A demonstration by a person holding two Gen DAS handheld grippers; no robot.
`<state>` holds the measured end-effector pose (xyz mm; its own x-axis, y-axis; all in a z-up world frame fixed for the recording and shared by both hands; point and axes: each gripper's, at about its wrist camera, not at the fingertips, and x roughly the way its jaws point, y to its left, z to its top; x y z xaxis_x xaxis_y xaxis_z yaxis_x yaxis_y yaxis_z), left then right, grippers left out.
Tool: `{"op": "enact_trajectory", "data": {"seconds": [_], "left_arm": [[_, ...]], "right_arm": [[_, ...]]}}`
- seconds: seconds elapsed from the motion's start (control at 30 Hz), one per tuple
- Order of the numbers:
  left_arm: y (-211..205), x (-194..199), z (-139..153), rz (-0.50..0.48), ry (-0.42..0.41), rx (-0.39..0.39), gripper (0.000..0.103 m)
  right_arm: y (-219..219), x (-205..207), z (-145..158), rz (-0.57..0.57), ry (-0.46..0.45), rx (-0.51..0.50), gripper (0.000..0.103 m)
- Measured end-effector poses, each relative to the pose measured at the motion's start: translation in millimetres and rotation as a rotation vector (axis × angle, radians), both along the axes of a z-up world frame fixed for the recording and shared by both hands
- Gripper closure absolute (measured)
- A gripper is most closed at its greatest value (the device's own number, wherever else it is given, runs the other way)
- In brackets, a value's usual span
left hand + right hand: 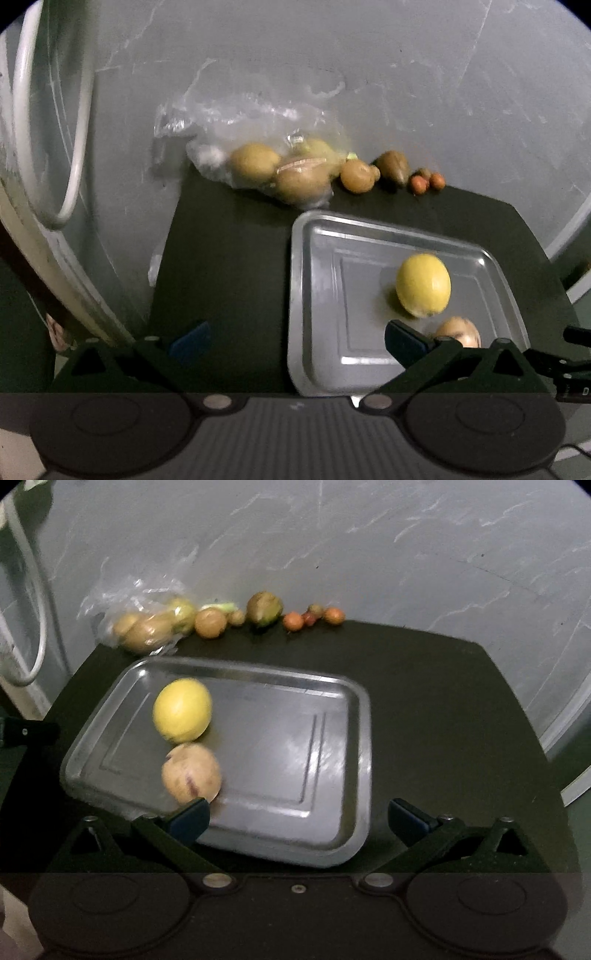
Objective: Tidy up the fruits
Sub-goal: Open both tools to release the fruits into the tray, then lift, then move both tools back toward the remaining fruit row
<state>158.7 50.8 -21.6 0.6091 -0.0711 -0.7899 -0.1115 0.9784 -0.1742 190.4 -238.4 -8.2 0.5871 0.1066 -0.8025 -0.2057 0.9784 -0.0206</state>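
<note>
A metal tray (317,280) (332,716) lies on a black table and holds a yellow lemon (423,285) (183,709) and a tan, red-streaked fruit (458,329) (192,773) just in front of it. My left gripper (295,339) is open and empty over the tray's near left edge. My right gripper (297,818) is open and empty at the tray's near edge, its left fingertip (190,818) close to the tan fruit. A clear plastic bag (258,147) (136,605) with brownish-yellow fruits sits at the table's back.
Loose along the back edge by the grey wall: a brown round fruit (356,176) (209,623), a green-brown pointed fruit (392,165) (264,608), and small orange fruits (418,183) (293,621). A white cable (79,147) hangs at the left.
</note>
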Motion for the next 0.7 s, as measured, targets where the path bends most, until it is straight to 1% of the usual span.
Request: {"op": "enact_trajectory", "data": {"seconds": [0.2, 0.37, 0.43, 0.7], "left_arm": [[-11, 23, 10, 0.017, -0.043, 0.04, 0.001], [-22, 45, 16, 0.023, -0.064, 0.052, 0.001], [-27, 54, 17, 0.021, -0.07, 0.056, 0.001], [-48, 92, 18, 0.014, -0.085, 0.063, 0.001]], "right_arm": [[-14, 21, 4, -0.004, -0.039, 0.02, 0.001], [-23, 42, 5, 0.021, -0.062, 0.024, 0.001], [-26, 52, 4, 0.029, -0.048, 0.023, 0.001], [-29, 86, 0, 0.09, -0.061, 0.023, 0.001]]}}
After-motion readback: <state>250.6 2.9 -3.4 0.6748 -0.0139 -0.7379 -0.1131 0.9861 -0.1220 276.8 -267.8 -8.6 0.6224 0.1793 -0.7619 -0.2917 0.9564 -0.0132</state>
